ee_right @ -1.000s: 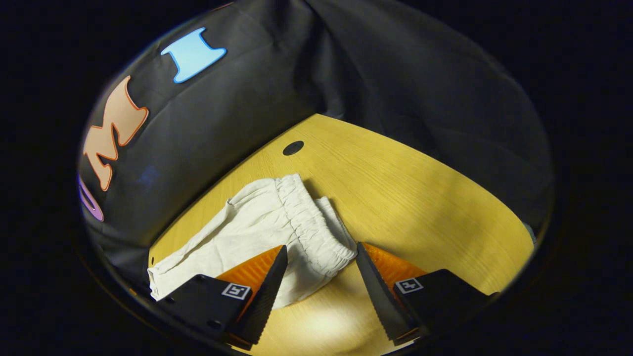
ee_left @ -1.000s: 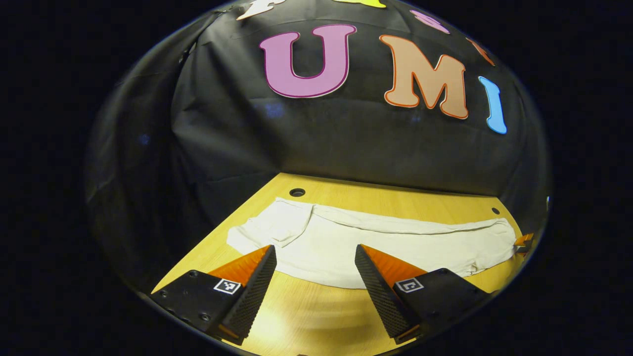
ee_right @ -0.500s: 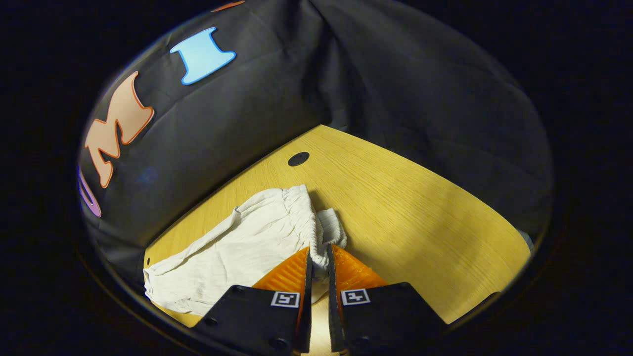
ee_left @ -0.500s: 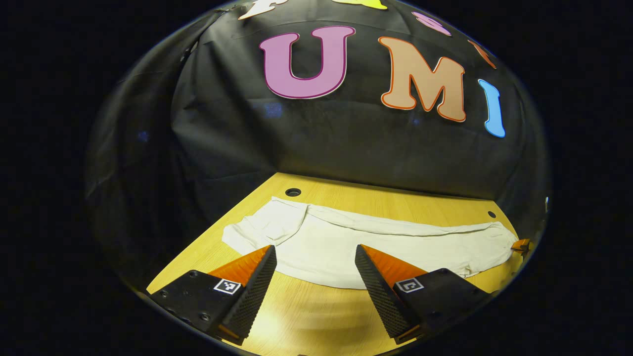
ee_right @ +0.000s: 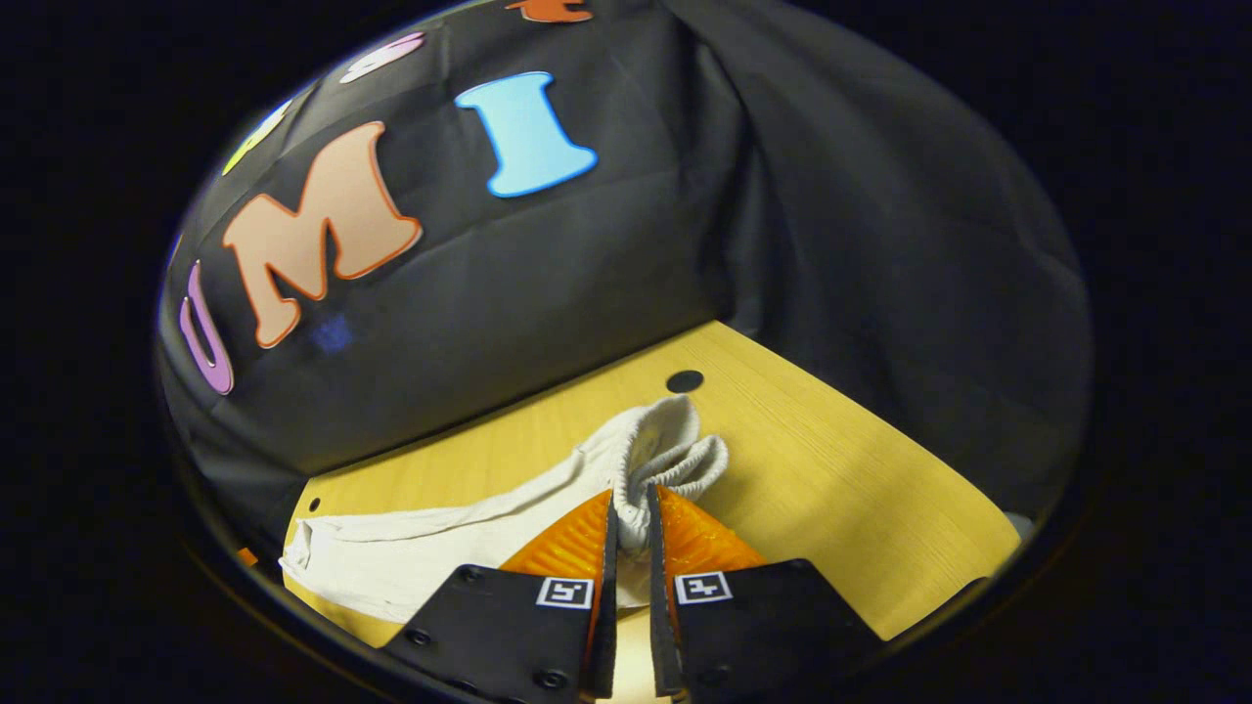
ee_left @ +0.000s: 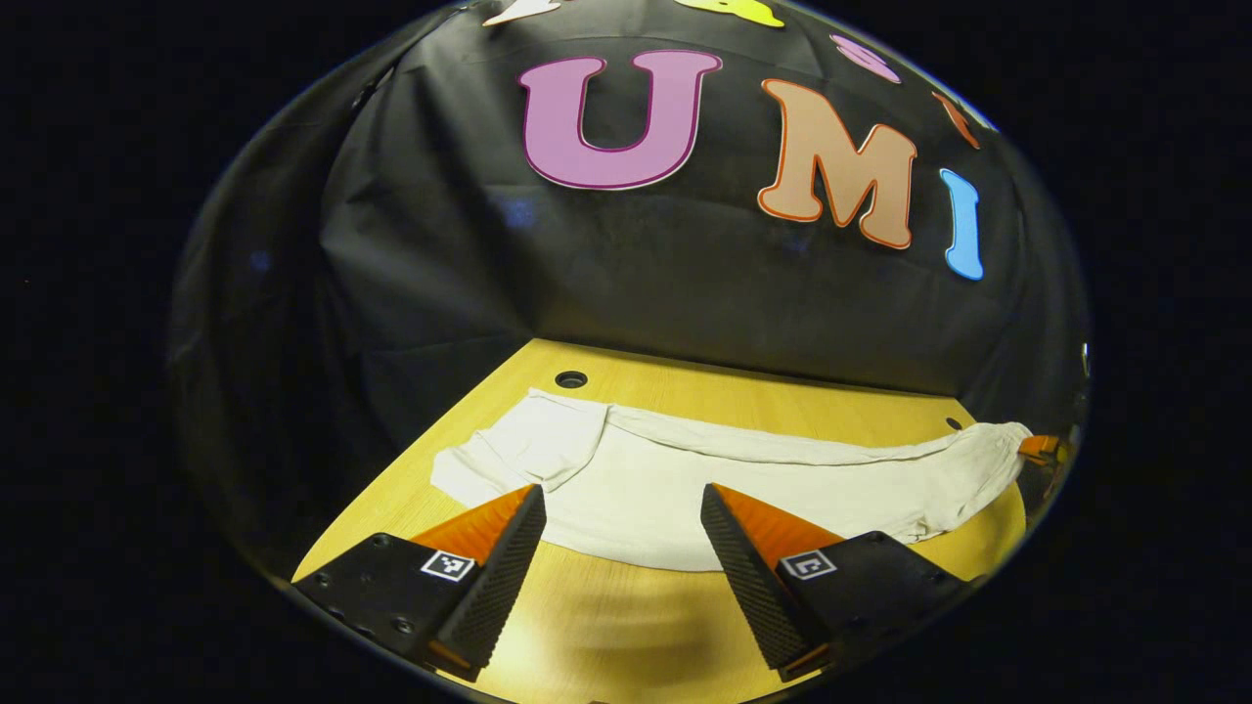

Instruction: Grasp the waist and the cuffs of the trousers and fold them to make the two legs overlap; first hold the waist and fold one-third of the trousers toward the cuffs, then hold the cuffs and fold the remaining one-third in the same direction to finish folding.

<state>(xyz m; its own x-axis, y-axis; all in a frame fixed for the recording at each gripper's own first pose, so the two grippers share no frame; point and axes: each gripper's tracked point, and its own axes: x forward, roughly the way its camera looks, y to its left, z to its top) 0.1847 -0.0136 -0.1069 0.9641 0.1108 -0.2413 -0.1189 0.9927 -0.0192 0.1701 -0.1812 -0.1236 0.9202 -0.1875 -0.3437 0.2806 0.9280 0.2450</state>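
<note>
The right gripper (ee_right: pixel 629 508) has its jaws clamped on the gathered waist (ee_right: pixel 653 460) of the white trousers (ee_left: pixel 763 479), low in the frame's centre. The left gripper (ee_left: pixel 622 508) holds its jaws apart above the trousers' near edge. Bare table (ee_right: pixel 861 489) lies open at lower right, bounded by the booth's wall.

Colours here are pretty simple. The trousers (ee_left: pixel 685 489) are showing up off-white, plain, no print, and the gathered waistband (ee_right: pixel 665 455) bunching just ahead of the right gripper (ee_right: pixel 628 518) is looking the same creamy white. The table (ee_left: pixel 606 626) under them is glowing a warm yellow wood tone with fine grain lines running through it, plus a dark round hole (ee_right: pixel 684 381) beyond the waistband. The booth wall (ee_right: pixel 880 244) behind is reading plain black.
</note>
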